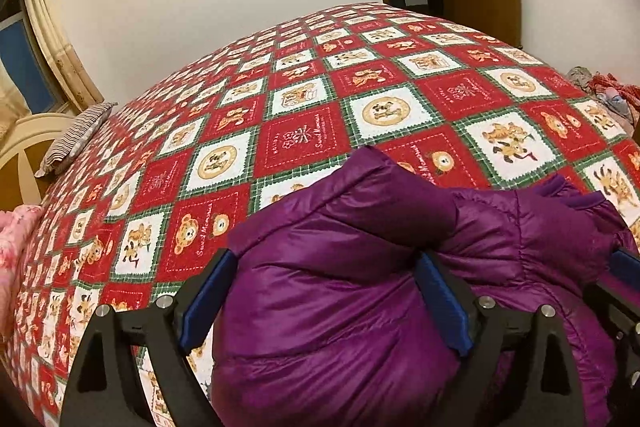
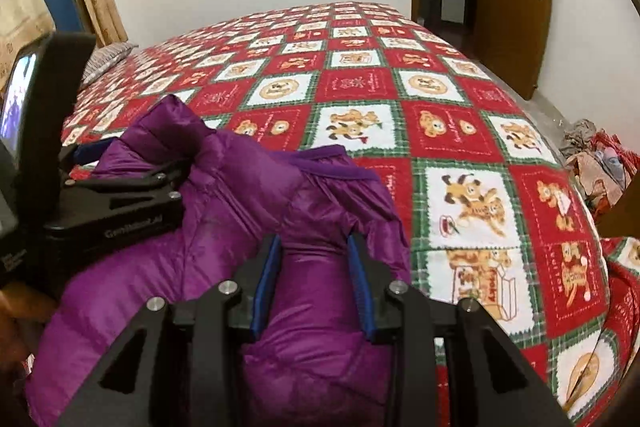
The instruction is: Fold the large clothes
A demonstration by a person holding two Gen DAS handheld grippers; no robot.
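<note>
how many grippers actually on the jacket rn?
2. Left gripper straddles a puffy fold on the left side of the purple down jacket; right gripper is closed around a bunched fold on its right side. Both grips are on fabric.
</note>
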